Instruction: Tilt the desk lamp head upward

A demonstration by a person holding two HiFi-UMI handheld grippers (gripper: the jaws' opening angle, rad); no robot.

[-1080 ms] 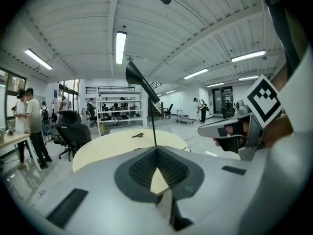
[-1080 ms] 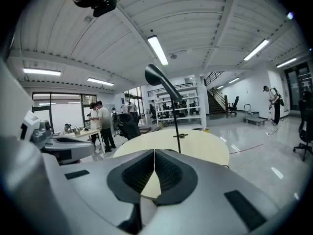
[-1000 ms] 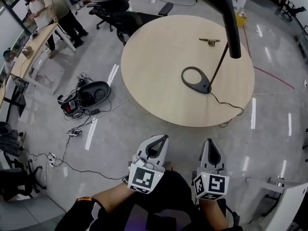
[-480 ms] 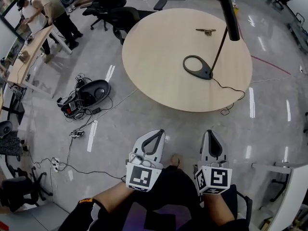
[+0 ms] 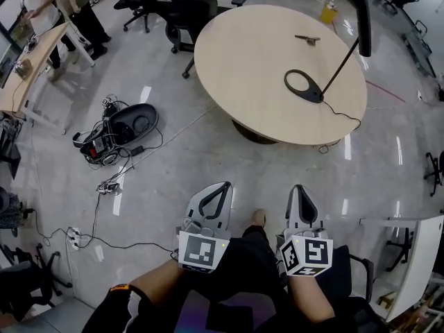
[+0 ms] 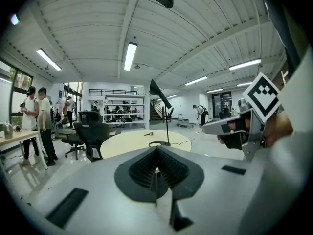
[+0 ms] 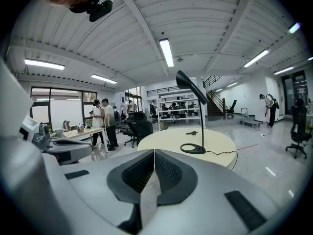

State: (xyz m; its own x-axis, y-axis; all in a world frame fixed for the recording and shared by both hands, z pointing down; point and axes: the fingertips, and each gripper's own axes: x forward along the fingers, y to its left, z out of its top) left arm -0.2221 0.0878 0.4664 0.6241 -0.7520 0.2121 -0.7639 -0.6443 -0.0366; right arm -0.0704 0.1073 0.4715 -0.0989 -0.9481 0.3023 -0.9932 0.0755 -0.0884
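A black desk lamp stands on the far right of a round wooden table [image 5: 243, 61]. Its ring base [image 5: 305, 87] rests on the top, and its thin stem slants up to the long dark head [image 5: 362, 16]. Both grippers hang low near my legs, well short of the table. My left gripper [image 5: 220, 188] is shut with nothing in it, and my right gripper [image 5: 299, 189] is shut and empty too. The left gripper view shows the lamp [image 6: 167, 126] far off beyond the closed jaws [image 6: 157, 148]. Over the right gripper [image 7: 154, 152], the lamp head [image 7: 190, 88] slopes down towards the right.
A small tool [image 5: 307, 39] lies on the table behind the lamp, whose cord [image 5: 343, 116] trails over the near edge. Office chairs [image 5: 187, 9] stand at the table's far left. A black case and tangled cables [image 5: 128, 127] lie on the floor. People [image 5: 41, 5] stand at a desk.
In the head view the table and lamp have slid right and look a little farther off. Both grippers stay low, side by side and shut.
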